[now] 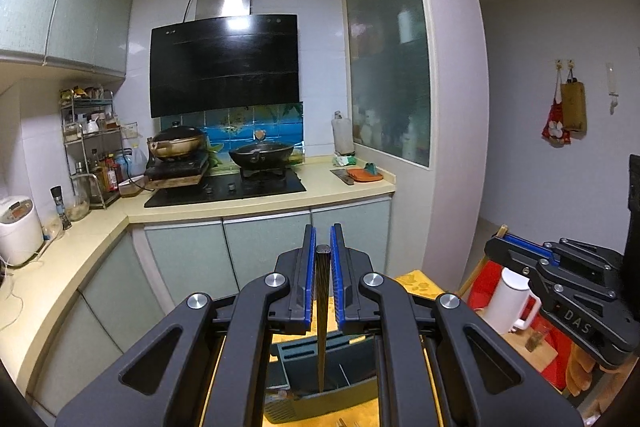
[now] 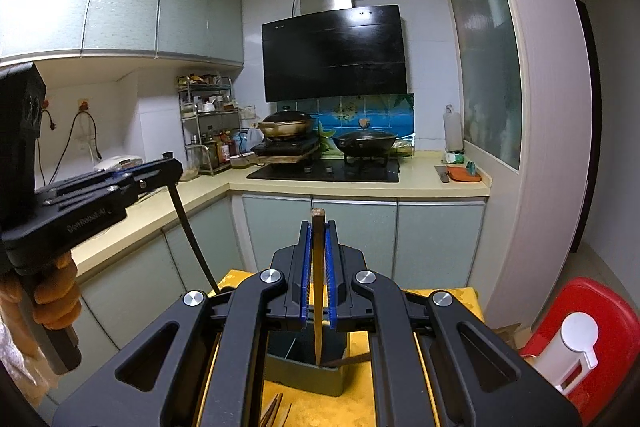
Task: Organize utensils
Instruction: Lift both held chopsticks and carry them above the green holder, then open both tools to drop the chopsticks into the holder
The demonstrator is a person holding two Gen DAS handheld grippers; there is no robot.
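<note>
**First speaker:** Holding one chopstick each, both tools hang above a dark grey plastic utensil holder with divided slots [image 2: 308, 363], which stands on a yellow patterned cloth over the worktop [image 2: 360, 379]. The left tool [image 1: 323, 267] is clamped on a thin black chopstick [image 1: 322, 315], which hangs tip down over the holder. The right tool [image 2: 319, 255] is clamped on a slim brown wooden chopstick [image 2: 318, 291], also upright, with its point just over a compartment.

**Second speaker:** What makes the drop go well?

**First speaker:** My judgement: keep each stick vertical, bring its tip inside one slot's walls before letting go, and send both to the same compartment so they pair up. A tilted stick could catch a divider and tip out.

**Second speaker:** Anything left to sort?

**First speaker:** More brown chopsticks [image 2: 276, 411] lie loose on the cloth in front of the holder. One brown stick already leans across the holder's rim.
</note>
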